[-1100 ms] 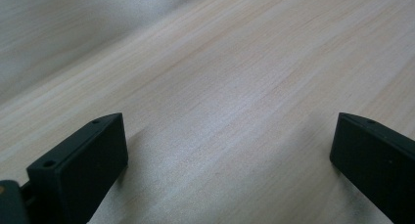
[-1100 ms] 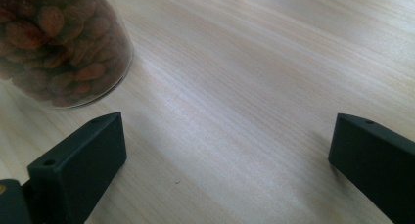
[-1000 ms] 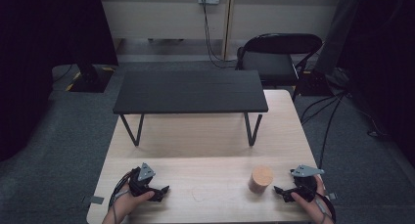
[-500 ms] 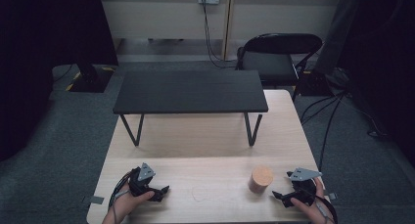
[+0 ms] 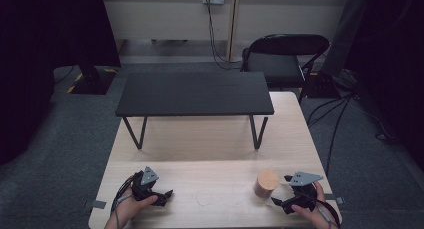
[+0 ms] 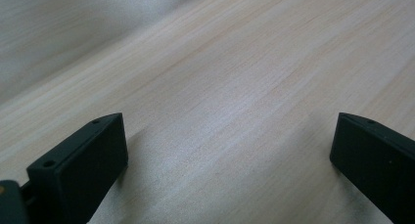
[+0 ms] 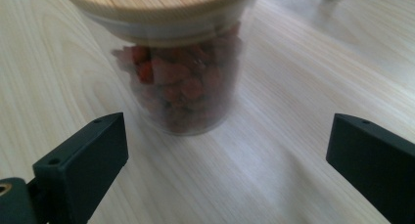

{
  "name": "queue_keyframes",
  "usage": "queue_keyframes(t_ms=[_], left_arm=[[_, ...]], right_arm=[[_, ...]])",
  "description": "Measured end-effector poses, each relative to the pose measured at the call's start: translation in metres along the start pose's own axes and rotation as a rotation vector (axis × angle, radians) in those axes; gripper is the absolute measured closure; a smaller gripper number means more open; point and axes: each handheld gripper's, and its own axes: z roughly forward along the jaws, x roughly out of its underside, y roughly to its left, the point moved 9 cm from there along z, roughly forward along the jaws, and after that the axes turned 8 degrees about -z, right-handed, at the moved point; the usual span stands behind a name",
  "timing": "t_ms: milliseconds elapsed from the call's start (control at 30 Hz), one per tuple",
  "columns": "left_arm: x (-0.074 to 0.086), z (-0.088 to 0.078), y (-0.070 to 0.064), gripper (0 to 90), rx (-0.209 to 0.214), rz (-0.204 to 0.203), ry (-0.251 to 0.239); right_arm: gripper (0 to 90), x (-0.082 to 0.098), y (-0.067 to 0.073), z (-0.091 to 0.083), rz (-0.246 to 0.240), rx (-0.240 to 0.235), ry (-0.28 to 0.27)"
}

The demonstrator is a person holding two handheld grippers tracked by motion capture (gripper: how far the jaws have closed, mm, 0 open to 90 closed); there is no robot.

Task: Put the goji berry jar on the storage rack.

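Right gripper (image 5: 281, 200) rests near the table's (image 5: 210, 139) front right corner, jaws spread wide and holding nothing; the jar (image 5: 265, 183) stands upright just beside it at its 10 o'clock, not touched. In the right gripper view the jar (image 7: 183, 67) is clear glass with a light wooden lid, filled with reddish-brown pieces, and sits ahead of the jaw gap. Left gripper (image 5: 165, 195) lies at the front left, jaws likewise apart over bare wood. A black bench (image 5: 195, 94) occupies the table's 12 o'clock end. Compared with one second ago, the right gripper has drawn slightly back toward 5 o'clock from the jar; jar and left gripper are unchanged.
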Motion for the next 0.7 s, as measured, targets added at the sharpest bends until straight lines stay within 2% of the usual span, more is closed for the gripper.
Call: queue_keyframes(t_ms=[167, 700], left_arm=[[0.0, 0.0, 0.0, 0.0, -0.001, 0.003, 0.002], [0.0, 0.0, 0.0, 0.0, 0.0, -0.001, -0.001]], right_arm=[[0.9, -0.004, 0.001, 0.005, 0.004, -0.013, -0.022], [0.9, -0.014, 0.002, 0.02, -0.019, -0.032, -0.036]])
